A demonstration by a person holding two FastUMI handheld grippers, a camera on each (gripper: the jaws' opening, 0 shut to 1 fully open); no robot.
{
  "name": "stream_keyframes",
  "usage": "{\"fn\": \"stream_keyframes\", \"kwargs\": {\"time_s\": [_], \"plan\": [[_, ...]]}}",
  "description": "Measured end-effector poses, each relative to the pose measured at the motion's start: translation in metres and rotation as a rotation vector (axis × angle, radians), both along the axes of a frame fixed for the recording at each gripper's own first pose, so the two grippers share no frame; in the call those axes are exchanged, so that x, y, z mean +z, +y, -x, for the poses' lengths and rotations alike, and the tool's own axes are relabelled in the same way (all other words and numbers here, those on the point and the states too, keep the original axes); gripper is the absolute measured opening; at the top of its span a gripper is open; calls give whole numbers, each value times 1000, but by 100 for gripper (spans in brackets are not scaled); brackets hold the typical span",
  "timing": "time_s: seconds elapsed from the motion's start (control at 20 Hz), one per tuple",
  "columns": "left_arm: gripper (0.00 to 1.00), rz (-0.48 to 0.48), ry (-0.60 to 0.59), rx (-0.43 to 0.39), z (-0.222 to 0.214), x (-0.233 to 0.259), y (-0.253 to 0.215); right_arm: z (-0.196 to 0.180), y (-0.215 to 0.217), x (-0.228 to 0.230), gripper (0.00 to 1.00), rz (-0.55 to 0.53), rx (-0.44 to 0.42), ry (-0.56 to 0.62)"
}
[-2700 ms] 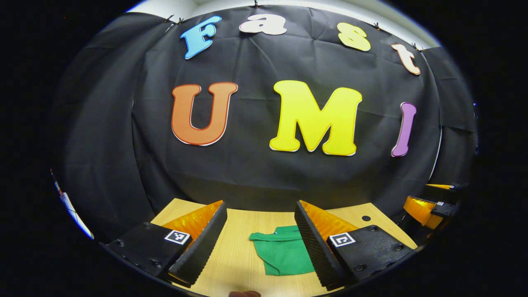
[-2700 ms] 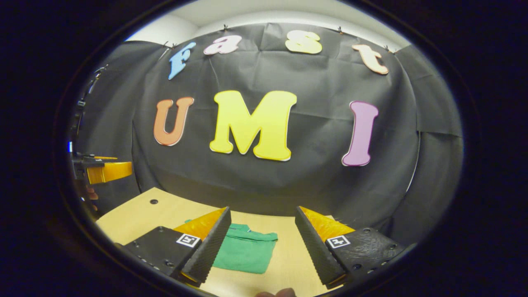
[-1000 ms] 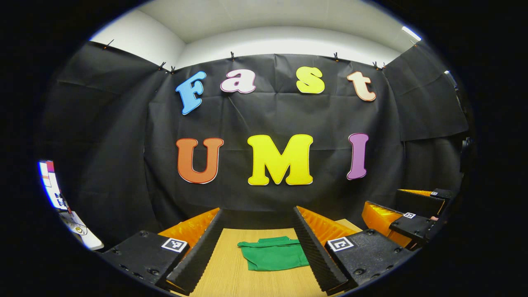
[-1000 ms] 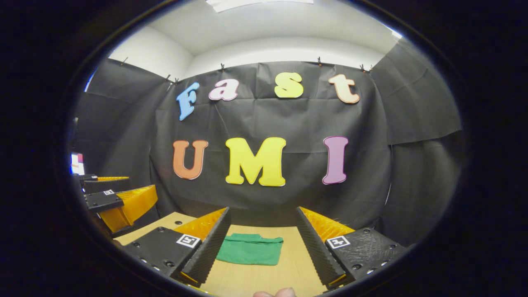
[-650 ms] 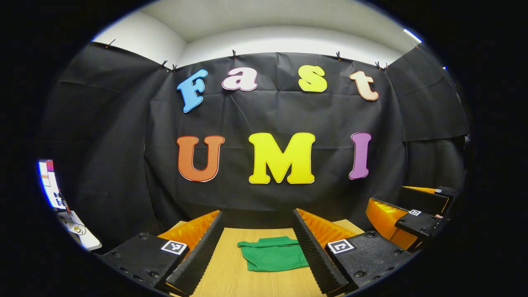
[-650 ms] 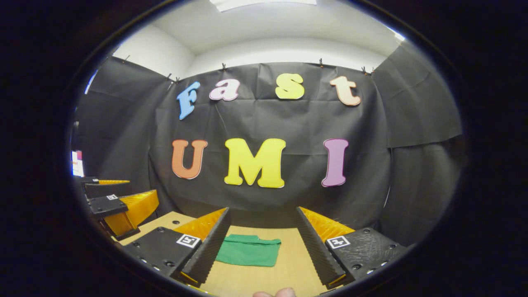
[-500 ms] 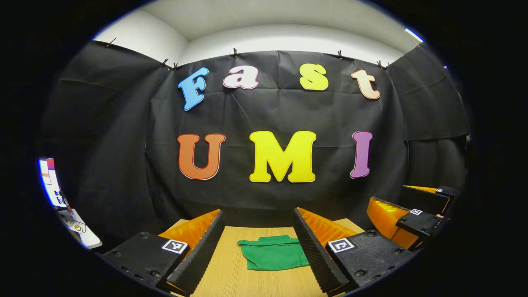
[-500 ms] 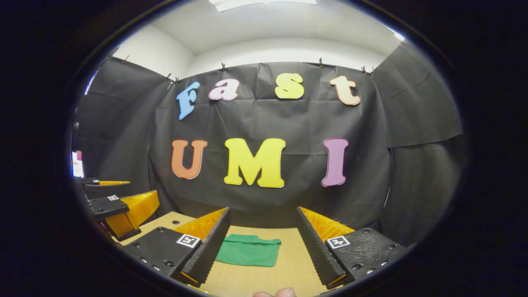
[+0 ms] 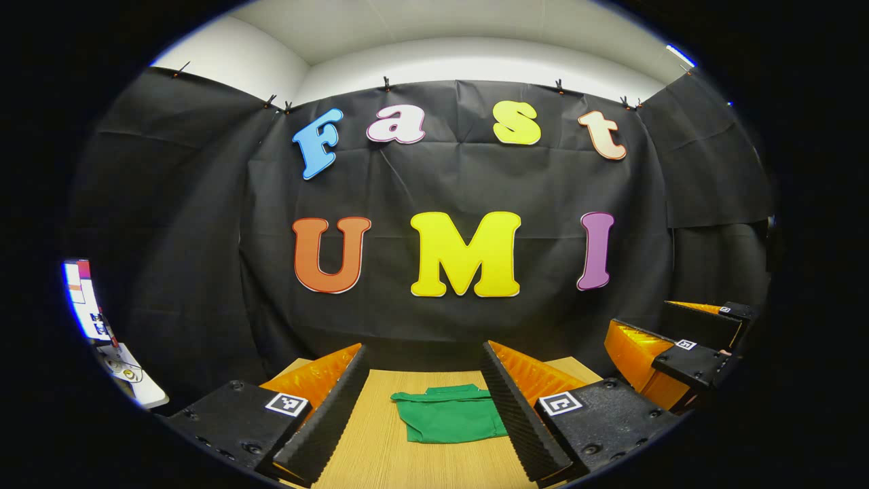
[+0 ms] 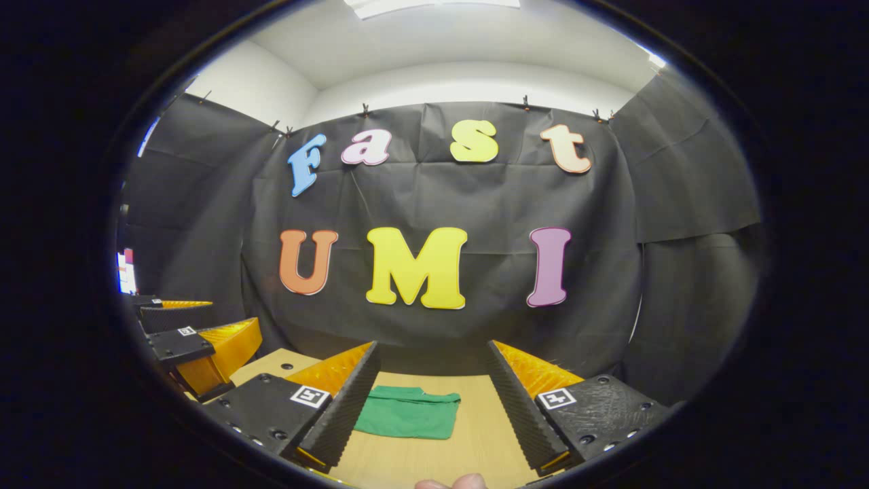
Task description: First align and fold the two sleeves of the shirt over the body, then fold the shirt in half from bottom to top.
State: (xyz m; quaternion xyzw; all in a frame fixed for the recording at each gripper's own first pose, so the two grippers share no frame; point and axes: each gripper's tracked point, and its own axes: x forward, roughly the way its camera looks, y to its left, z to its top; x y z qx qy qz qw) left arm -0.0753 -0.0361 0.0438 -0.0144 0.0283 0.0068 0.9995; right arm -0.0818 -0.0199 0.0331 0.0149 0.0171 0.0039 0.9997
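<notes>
Shirt (image 9: 448, 420) folded, collar seemingly toward back wall.

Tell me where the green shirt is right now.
The green shirt lies folded on the wooden table, ahead between the open left gripper fingers; in the right gripper view, left of centre.

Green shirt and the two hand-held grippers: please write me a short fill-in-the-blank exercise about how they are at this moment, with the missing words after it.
1. The green shirt lies folded on the wooden ____.
2. The left hand-held gripper has its two fingers ____, with nothing held between them.
3. The right hand-held gripper is not touching the ____.
4. The wall behind the table is covered with ____ cloth.

Missing words: table; open; shirt; black
</notes>
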Motion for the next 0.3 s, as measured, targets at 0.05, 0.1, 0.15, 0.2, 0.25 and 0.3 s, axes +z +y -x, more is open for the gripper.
{"fn": "stream_keyframes", "kwargs": {"time_s": [0.05,0.1,0.15,0.2,0.25,0.3], "plan": [[97,0,0,3,0,0,1,1,1,1,95,1,1,-1],[100,1,1,4,0,-1,1,2,3,1,95,2,4,-1],[100,1,3,6,0,-1,1,3,4,2,95,5,5,-2],[100,2,1,8,1,0,2,3,3,2,95,5,7,-1],[100,2,1,10,2,1,4,3,3,2,95,3,8,-1],[97,2,0,12,2,0,4,4,4,2,95,2,8,1]]}}
